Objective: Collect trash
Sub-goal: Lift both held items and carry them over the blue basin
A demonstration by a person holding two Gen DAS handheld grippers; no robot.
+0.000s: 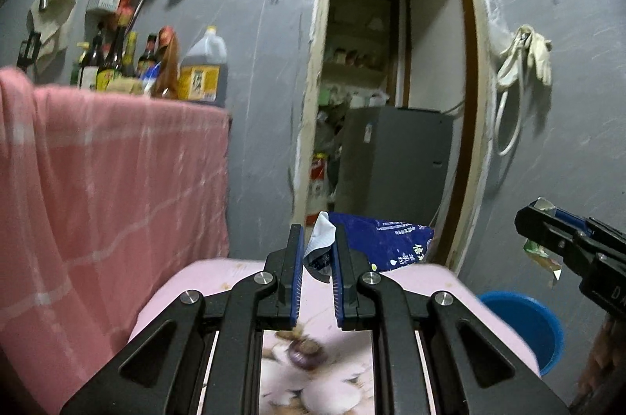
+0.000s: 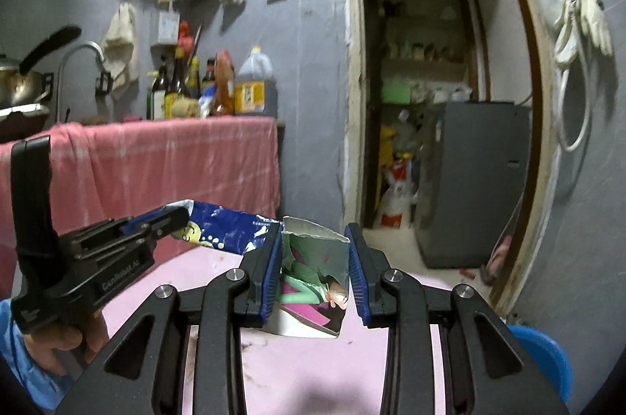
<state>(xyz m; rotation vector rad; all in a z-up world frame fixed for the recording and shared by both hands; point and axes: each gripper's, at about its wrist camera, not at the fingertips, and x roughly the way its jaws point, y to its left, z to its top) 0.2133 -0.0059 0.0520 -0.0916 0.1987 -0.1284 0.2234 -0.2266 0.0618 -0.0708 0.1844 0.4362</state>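
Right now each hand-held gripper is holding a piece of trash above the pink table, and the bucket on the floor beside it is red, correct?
Almost. The bucket is blue, not red, as the left wrist view shows. The rest holds: the left hand-held gripper pinches a blue wrapper, and the right hand-held gripper holds a torn green carton above the pink table.

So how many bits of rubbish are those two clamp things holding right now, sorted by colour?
Blue wrapper: 1, the blue wrapper pinched in the left gripper
Green and pink wrapper: 1, the green and pink wrapper clamped in the right gripper
Total: 2
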